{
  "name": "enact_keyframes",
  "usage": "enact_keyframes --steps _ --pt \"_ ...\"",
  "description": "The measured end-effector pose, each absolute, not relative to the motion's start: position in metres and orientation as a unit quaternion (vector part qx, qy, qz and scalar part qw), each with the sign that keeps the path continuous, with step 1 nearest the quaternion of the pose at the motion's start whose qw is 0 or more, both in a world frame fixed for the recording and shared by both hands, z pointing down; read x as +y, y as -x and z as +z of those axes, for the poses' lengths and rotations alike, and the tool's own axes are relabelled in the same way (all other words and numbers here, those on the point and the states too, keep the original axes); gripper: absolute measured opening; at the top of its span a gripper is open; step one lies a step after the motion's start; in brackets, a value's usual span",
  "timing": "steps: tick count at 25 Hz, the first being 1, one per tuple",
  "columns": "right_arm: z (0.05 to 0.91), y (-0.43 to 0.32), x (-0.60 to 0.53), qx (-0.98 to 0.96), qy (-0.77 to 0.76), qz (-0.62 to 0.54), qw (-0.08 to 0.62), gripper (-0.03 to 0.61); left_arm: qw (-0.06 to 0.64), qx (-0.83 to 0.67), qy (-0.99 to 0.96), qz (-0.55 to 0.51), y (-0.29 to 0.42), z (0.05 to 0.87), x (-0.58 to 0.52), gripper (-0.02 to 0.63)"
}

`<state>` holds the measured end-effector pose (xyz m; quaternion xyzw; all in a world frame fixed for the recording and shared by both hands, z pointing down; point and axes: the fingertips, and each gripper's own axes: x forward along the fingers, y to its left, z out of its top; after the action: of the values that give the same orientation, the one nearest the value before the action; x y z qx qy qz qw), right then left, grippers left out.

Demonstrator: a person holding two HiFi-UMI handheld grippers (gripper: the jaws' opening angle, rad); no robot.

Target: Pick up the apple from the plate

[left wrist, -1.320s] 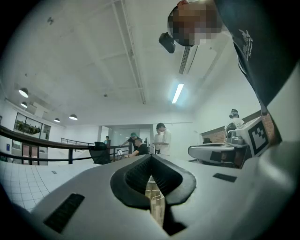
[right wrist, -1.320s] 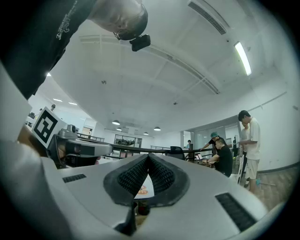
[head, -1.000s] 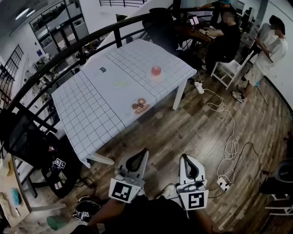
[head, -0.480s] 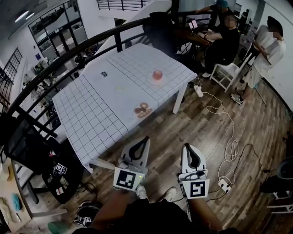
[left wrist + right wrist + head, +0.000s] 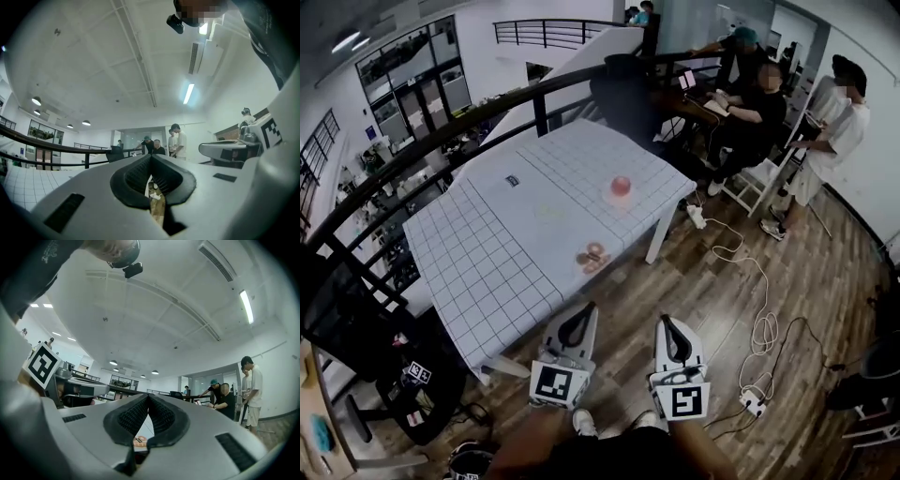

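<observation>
Head view shows the approach not yet finished: both tongs hang over the wooden floor, well apart from the table (image 5: pixel 487 253) with its white grid cloth. On the tabletop, a small dark card (image 5: pixel 513 181) lies toward the far left. A dish of brownish snacks (image 5: pixel 592 256) sits close to the near edge. The apple (image 5: pixel 621 185) rests on its pale plate (image 5: pixel 621 199) further in, toward the right-hand edge and nearer the far right corner than the near one.

The left gripper (image 5: pixel 584 316) has its jaws pressed together with nothing between them. So does the right gripper (image 5: pixel 667 328); the snacks that show through its gap lie far beyond it. A seated person (image 5: pixel 750 103) and a standing person (image 5: pixel 830 131) are off past the table's right side, and cables (image 5: pixel 759 319) trail across the floor (image 5: pixel 712 281) on the right.

To do this well, I would close in on the table's right side, keeping feet off those cables, and spread the jaws before they arrive. Coming in level at the apple's widest part seems best. It is round and smooth, likely to roll or nudge the plate if clipped off-centre.
</observation>
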<state>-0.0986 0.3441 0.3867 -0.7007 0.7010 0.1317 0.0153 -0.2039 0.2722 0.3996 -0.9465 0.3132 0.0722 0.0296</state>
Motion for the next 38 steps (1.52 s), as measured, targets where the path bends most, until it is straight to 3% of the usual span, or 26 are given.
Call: enact_keyframes --steps 6,13,25,38 --pt "0.393 0.099 0.341 0.706 0.697 0.128 -0.001 0.023 0.029 0.311 0.949 0.053 0.201 0.406 0.271 0.020" --pt "0.409 0.047 0.305 0.718 0.686 0.117 0.000 0.023 0.035 0.317 0.947 0.031 0.147 0.421 0.238 0.020" --pt "0.387 -0.075 0.249 0.710 0.692 0.094 0.087 0.023 0.041 0.360 0.932 0.011 0.069 0.414 0.169 0.020" --pt "0.384 -0.092 0.173 0.742 0.658 0.074 0.103 0.023 0.017 0.382 0.924 0.016 0.044 0.420 0.109 0.020"
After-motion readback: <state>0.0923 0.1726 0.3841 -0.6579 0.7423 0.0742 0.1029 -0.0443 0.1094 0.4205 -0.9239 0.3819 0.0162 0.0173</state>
